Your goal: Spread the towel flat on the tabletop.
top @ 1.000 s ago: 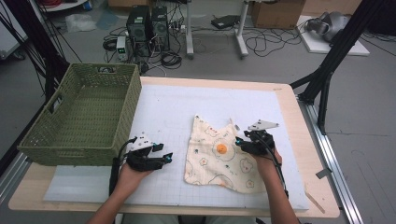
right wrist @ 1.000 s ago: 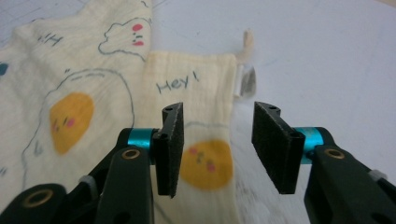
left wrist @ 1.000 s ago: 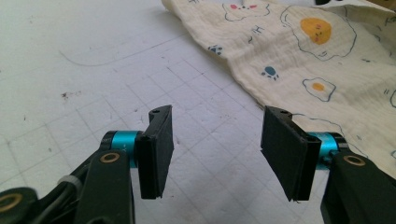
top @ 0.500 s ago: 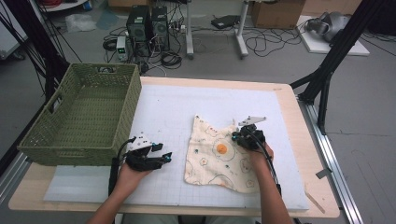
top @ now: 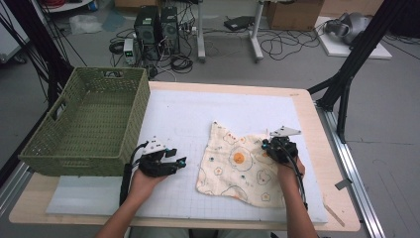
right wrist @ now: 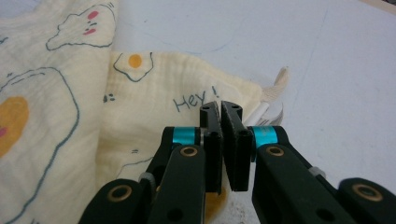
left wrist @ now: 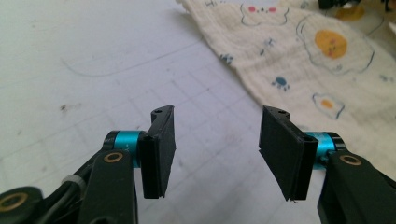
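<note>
Pinching the cream egg-print cloth (top: 237,166), right gripper (right wrist: 220,122) jaws closing on its edge; left gripper (left wrist: 215,144) idling wide, green woven basket (top: 89,124) sitting nearby on surface.

Cloth (right wrist: 56,116) edge — cut off (left side)

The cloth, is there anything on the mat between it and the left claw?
Nothing visible. The left claw hangs open over bare white mat, and the cloth lies just ahead with an open stretch between.

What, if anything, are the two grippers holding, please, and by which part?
The right gripper looks shut on the cloth's folded right edge; the left gripper is open, holding nothing.
</note>
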